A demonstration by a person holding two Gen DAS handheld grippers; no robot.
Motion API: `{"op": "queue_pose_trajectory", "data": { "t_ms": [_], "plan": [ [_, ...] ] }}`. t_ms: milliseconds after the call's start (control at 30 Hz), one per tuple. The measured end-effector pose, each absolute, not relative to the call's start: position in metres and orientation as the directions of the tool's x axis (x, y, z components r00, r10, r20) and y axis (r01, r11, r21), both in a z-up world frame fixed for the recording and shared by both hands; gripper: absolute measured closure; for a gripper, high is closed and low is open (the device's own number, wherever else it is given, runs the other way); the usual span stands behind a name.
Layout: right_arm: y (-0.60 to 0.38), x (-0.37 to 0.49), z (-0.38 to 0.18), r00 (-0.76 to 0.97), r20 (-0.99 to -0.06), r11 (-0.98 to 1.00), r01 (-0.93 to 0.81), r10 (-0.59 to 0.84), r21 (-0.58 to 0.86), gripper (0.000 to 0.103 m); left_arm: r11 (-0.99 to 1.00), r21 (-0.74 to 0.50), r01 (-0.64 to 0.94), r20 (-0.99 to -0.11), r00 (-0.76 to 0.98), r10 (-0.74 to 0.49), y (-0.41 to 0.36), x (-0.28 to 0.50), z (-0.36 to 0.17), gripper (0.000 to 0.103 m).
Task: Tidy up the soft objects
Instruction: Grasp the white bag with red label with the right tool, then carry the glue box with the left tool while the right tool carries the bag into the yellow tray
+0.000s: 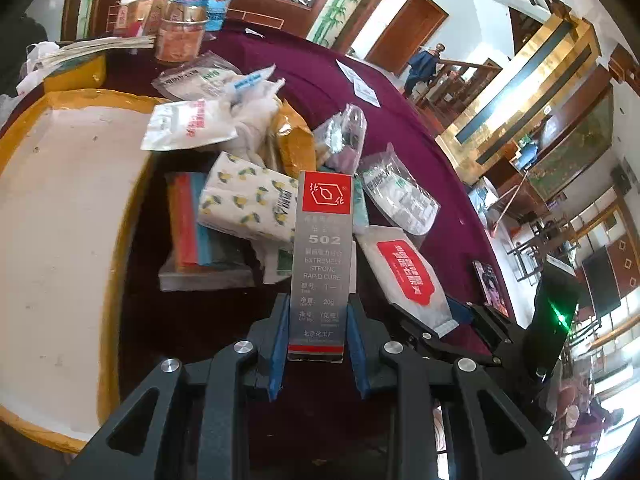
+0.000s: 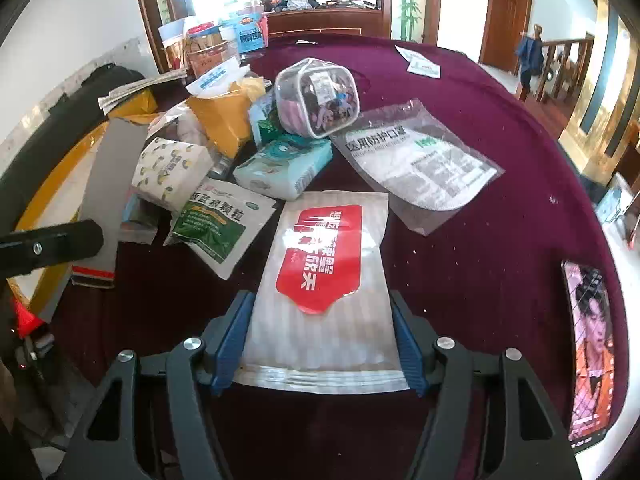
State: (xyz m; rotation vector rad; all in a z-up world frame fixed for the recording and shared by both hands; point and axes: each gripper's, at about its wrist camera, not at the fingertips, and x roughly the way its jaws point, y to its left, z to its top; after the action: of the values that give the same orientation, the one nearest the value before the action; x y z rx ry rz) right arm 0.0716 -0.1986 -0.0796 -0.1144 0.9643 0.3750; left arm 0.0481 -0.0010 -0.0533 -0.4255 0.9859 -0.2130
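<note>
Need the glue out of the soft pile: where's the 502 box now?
The 502 glue box stands upright, clamped in the left claw, above the lemon-print tissue pack and the red-label pouch.

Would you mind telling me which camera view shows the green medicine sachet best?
The right wrist view: the green sachet lies flat and unobstructed there, left of the red-label pouch, with its print facing the camera. In the left wrist view only a sliver shows, behind the glue box.

Right gripper point(image 2: 322, 354) straddles the near end of the white pouch point(image 2: 320, 280), blue pads touching both edges on the purple tablecloth point(image 2: 480, 240).
</note>
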Motion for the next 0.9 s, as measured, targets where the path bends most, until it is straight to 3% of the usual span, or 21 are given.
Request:
{"op": "queue_pose_trajectory", "data": {
  "t_ms": [233, 367, 600, 700, 900],
  "plan": [
    [-0.199, 0.084, -0.093, 0.499, -0.831, 0.942, -0.323, 0.247, 0.086, 0.035, 0.893, -0.449, -0.025, -0.763, 0.532, -0.368, 0.000, 0.047, -0.053, 0.075],
    [-0.203, 0.078, -0.090, 0.531, -0.809, 0.949, -0.298, 0.254, 0.102, 0.047, 0.879, -0.476, -0.033, -0.748, 0.540, -0.385, 0.009, 0.042, -0.044, 0.075],
    [-0.211, 0.059, -0.065, 0.608, -0.750, 0.958, -0.260, 0.260, 0.121, 0.052, 0.833, -0.546, -0.093, -0.723, 0.554, -0.412, 0.047, 0.032, -0.026, 0.075],
    [-0.207, 0.054, -0.053, 0.620, -0.715, 0.942, -0.280, 0.324, 0.184, 0.053, 0.819, -0.555, -0.145, -0.723, 0.572, -0.388, 0.074, 0.025, -0.018, 0.075],
    [-0.141, 0.039, -0.018, 0.489, -0.638, 0.780, -0.544, 0.595, 0.310, 0.052, 0.797, -0.522, -0.304, -0.746, 0.616, -0.254, 0.142, 0.007, -0.007, 0.075]
  ]
}}
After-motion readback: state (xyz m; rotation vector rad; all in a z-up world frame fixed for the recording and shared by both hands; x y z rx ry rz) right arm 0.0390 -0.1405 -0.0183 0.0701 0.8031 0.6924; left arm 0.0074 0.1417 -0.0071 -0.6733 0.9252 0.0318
